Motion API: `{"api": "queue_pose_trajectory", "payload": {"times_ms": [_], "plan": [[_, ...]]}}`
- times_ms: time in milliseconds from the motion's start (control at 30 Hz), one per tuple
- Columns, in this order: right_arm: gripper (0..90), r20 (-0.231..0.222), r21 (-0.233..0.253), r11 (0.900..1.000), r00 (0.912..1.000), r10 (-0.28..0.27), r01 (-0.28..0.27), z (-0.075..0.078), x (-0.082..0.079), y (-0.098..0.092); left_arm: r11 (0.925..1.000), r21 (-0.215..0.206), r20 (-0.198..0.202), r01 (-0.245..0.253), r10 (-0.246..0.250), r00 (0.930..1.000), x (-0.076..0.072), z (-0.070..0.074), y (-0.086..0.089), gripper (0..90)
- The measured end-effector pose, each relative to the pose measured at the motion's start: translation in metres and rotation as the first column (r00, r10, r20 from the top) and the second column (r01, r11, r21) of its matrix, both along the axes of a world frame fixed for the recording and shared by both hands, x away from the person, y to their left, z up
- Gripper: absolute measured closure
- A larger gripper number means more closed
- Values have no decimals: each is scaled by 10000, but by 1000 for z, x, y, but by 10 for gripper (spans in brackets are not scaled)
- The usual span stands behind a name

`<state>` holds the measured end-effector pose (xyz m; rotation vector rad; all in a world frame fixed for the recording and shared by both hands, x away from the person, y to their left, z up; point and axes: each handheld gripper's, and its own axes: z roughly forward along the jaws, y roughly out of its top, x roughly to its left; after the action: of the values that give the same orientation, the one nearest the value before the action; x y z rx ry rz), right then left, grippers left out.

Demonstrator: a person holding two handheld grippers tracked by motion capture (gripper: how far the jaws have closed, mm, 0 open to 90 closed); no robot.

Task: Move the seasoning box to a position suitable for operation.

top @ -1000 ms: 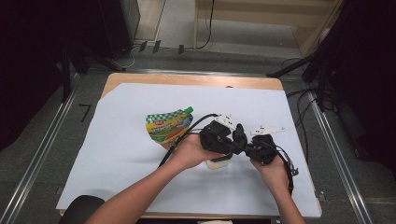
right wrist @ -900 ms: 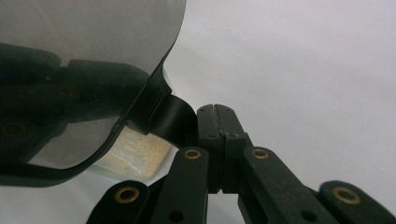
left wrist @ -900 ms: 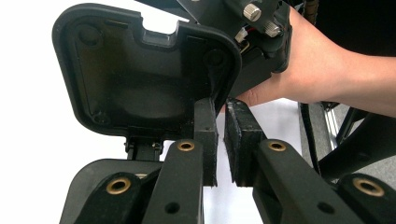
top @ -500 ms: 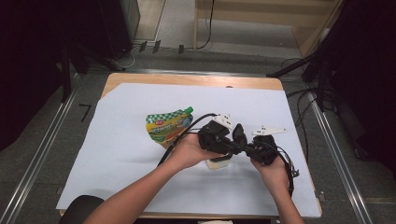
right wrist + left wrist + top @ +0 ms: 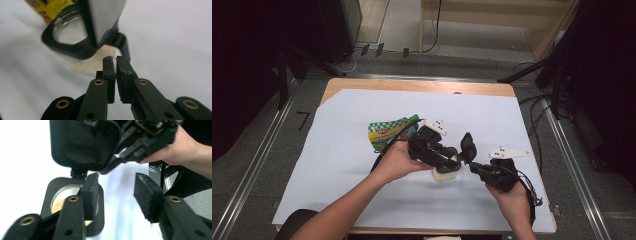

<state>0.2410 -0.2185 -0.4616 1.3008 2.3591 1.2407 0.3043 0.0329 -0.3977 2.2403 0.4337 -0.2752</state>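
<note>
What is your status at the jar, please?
Left gripper open, one jaw inside the jar mouth. Right gripper shut, jaws empty, beside the raised lid. Pouch lies behind, clear of the work.

This looks like a lab or recording studio rather than a home. The counter (image 5: 362, 87) is a plain wooden board covered with a large white sheet (image 5: 337, 150), and it stands between two metal rails (image 5: 254, 165) running along the grey floor on either side of it. Beyond the counter's far edge, black cables (image 5: 432, 30) trail across the floor towards a light wooden frame (image 5: 492, 20). Dark equipment stands (image 5: 337, 25) and black drapes close in around the counter on both sides.
</note>
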Motion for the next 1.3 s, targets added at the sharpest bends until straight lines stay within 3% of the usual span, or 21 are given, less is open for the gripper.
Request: {"api": "queue_pose_trajectory", "payload": {"times_ms": [233, 300, 400, 700, 900, 1300], "plan": [[795, 278, 276, 9980, 9980, 563, -571, 8, -21, 12, 9993, 32, 175, -364, 363, 9992, -3, 8, 23, 489], [760, 311, 385, 9959, 9962, 808, -819, 9, -23, 17, 9990, -131, 331, -429, 433, 9985, -4, 14, 32, 487], [719, 289, 555, 9927, 9940, 1055, -1070, 10, -24, 26, 9981, -15, 553, -616, 616, 9966, -5, 21, 42, 482], [628, 195, 478, 9802, 9814, 1912, -1920, 11, -29, 58, 9922, -180, 571, -1235, 1243, 9906, -4, 42, 77, 463], [567, 95, 456, 9713, 9724, 2331, -2333, 8, -29, 75, 9841, -259, 847, -1760, 1776, 9805, 0, 52, 100, 451], [577, 83, 301, 9518, 9523, 3052, -3053, 4, -30, 95, 9693, -407, 1098, -2426, 2456, 9631, 4, 63, 130, 445]]}}
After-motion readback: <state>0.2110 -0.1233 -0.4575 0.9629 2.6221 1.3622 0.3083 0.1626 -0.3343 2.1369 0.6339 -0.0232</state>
